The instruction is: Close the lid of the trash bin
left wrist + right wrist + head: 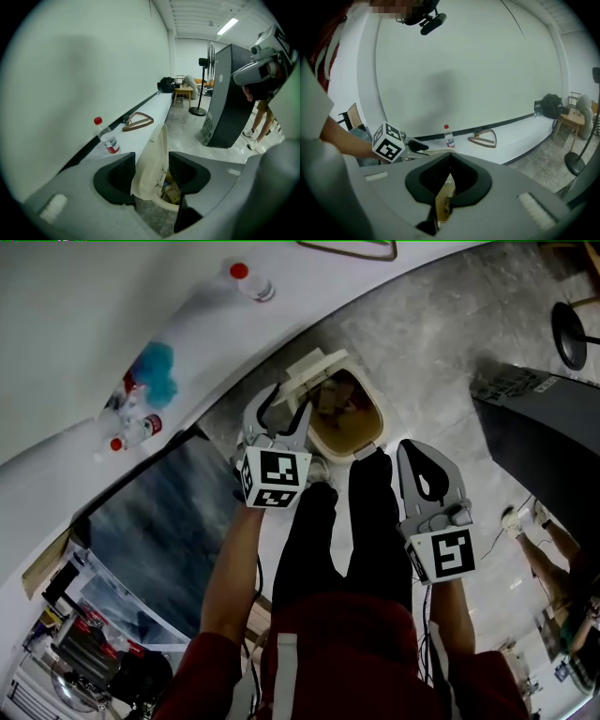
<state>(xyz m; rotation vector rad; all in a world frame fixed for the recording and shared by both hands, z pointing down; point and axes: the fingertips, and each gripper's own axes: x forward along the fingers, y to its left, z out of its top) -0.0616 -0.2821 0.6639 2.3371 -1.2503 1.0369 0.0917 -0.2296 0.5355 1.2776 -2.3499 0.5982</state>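
L gripper (152,161) jaws wide apart, w/ the raised lid (152,164) standing between them. The lid's edge overlaps the L pad in the L gripper view; can't tell if it touches, and neither pad presses on it. R gripper (449,161) jaws together at the tips, nothing held. Only a thin slit below the tips shows a bit of the bin underneath. In the head view R gripper hangs lower and nearer the person than L, over the R leg.

Trash bin (382,418) sits on the grey floor just beside the white ledge (159,110), directly in front of the person's feet. It is cream and its mouth is open. The lid is upright, tilted slightly, on the ledge side of the opening. Brown cardboard-like rubbish (171,190) shows inside.

Around it, on the ledge: a clear bottle w/ red cap (107,137), then a wooden hanger (138,121) further along. At the far end are a black bag (166,84) and a small wooden table (183,93). On the floor to the R stand a pedestal fan (202,84) and a tall dark cabinet (229,98), w/ another person's legs (260,126) beyond it. The wearer's black-trousered legs (375,521) run right up to the bin's near rim.
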